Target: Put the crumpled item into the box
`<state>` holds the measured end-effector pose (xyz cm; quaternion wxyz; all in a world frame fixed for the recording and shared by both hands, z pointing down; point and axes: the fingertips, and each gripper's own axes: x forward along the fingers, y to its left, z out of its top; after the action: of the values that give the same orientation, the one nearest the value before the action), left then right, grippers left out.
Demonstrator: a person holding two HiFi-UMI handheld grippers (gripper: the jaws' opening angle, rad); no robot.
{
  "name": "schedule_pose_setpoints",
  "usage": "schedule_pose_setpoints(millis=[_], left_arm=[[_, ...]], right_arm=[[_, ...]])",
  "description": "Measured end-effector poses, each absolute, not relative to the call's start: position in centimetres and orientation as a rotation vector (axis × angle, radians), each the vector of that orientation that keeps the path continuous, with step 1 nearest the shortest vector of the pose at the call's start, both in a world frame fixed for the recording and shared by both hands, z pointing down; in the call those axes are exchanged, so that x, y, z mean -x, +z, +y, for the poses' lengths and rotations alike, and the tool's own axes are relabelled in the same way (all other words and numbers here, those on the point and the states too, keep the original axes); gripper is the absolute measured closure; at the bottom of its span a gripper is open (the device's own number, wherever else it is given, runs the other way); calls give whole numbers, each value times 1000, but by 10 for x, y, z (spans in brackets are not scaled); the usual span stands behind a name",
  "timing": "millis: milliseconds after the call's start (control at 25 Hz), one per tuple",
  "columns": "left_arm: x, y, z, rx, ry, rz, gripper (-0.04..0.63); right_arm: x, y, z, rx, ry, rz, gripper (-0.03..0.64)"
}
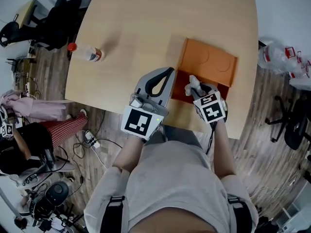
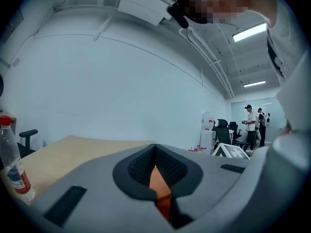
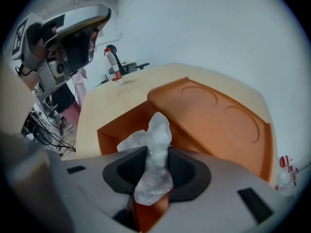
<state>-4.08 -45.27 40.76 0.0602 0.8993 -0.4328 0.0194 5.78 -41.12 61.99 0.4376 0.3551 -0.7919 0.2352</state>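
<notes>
The crumpled white item sticks up between the jaws of my right gripper, which is shut on it. In the right gripper view the crumpled item hangs just over the near wall of the orange box, whose lid lies folded back behind it. The box sits near the table's front edge, with its lid beyond. My left gripper hovers just left of the box, jaws together and holding nothing. In its own view the left gripper shows only an orange sliver through the slit.
A plastic bottle with a red cap lies at the table's left edge; the same bottle appears in the left gripper view. Office chairs, floor cables and a seated person are at the left. Clear bags lie at the right.
</notes>
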Motion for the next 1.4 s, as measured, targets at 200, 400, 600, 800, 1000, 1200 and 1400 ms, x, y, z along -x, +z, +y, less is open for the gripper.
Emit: schedule_pose_setpoints(millis=[200, 400, 600, 800, 1000, 1200, 1400], left_arm=[[45, 410, -451, -2711, 67, -1329, 581], [47, 411, -449, -2703, 71, -1345, 581], [50, 412, -446, -2691, 74, -1365, 581], [53, 411, -440, -2685, 78, -1385, 581], [58, 407, -434, -2694, 78, -1395, 581], [56, 403, -424, -2717, 79, -1375, 581], [51, 397, -412, -2755, 75, -1337, 581]], right_arm=[[-60, 628, -410, -861, 587, -1932, 482], [-60, 635, -409, -838, 595, -1916, 479], [-60, 640, -408, -828, 606, -1903, 471], [-61, 641, -409, -838, 604, -1907, 466], [-61, 636, -409, -873, 589, -1918, 460], [-62, 624, -406, -931, 602, -1954, 449], [-66, 601, -402, -1044, 597, -2012, 449]])
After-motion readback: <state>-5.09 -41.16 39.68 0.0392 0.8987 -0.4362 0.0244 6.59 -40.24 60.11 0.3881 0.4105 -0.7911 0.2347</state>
